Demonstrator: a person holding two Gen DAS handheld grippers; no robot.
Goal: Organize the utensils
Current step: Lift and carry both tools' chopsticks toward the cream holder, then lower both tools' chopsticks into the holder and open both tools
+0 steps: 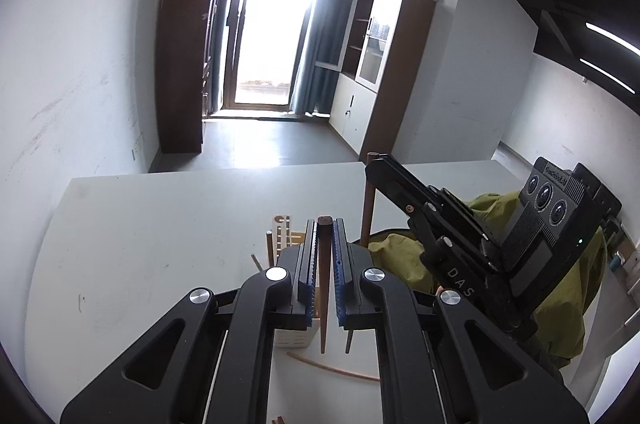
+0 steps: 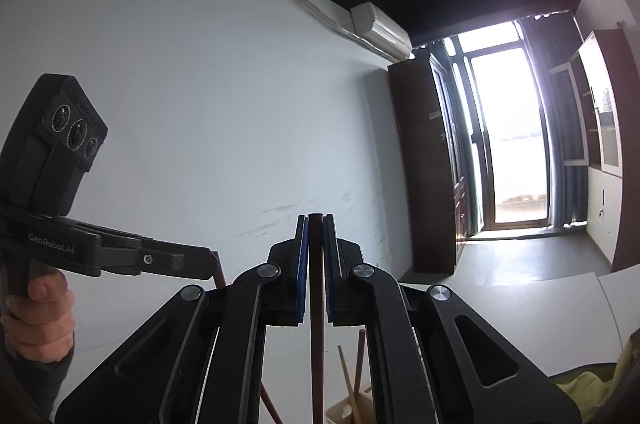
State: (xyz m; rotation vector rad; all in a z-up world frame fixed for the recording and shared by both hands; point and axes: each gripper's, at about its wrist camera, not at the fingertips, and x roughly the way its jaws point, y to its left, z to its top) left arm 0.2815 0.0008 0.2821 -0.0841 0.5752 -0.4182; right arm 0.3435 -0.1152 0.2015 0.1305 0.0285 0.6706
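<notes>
1. My left gripper (image 1: 324, 224) fills the lower centre of the left wrist view, its blue-padded fingers (image 1: 305, 264) pinching a dark wooden chopstick (image 1: 323, 284) that runs upright between them, its squared end just above the fingertips and its tapered tip pointing down toward the white table (image 1: 160, 224).
2. Behind and below those fingers stands a white utensil holder (image 1: 294, 336) with pale wooden sticks rising from it; a thin curved wooden strip (image 1: 336, 370) lies on the table at lower centre.
3. At right of the same view, my right gripper (image 1: 370, 164) reaches in from the right edge, closed on a second brown chopstick (image 1: 368, 212) that hangs upright just right of the holder, in front of an olive-green cloth (image 1: 400, 256).
4. In the right wrist view, my right gripper (image 2: 316, 218) sits at lower centre, its blue pads pressed against a dark chopstick (image 2: 317, 344) that drops to the bottom edge.
5. The cream utensil holder (image 2: 352, 410) shows at the bottom, right of centre, with light wooden chopsticks (image 2: 348, 380) leaning inside.
6. At left, my left gripper (image 2: 214, 260) extends from the frame edge, my hand (image 2: 40, 320) wrapped on its grip, a reddish stick (image 2: 219, 274) at its tip.
</notes>
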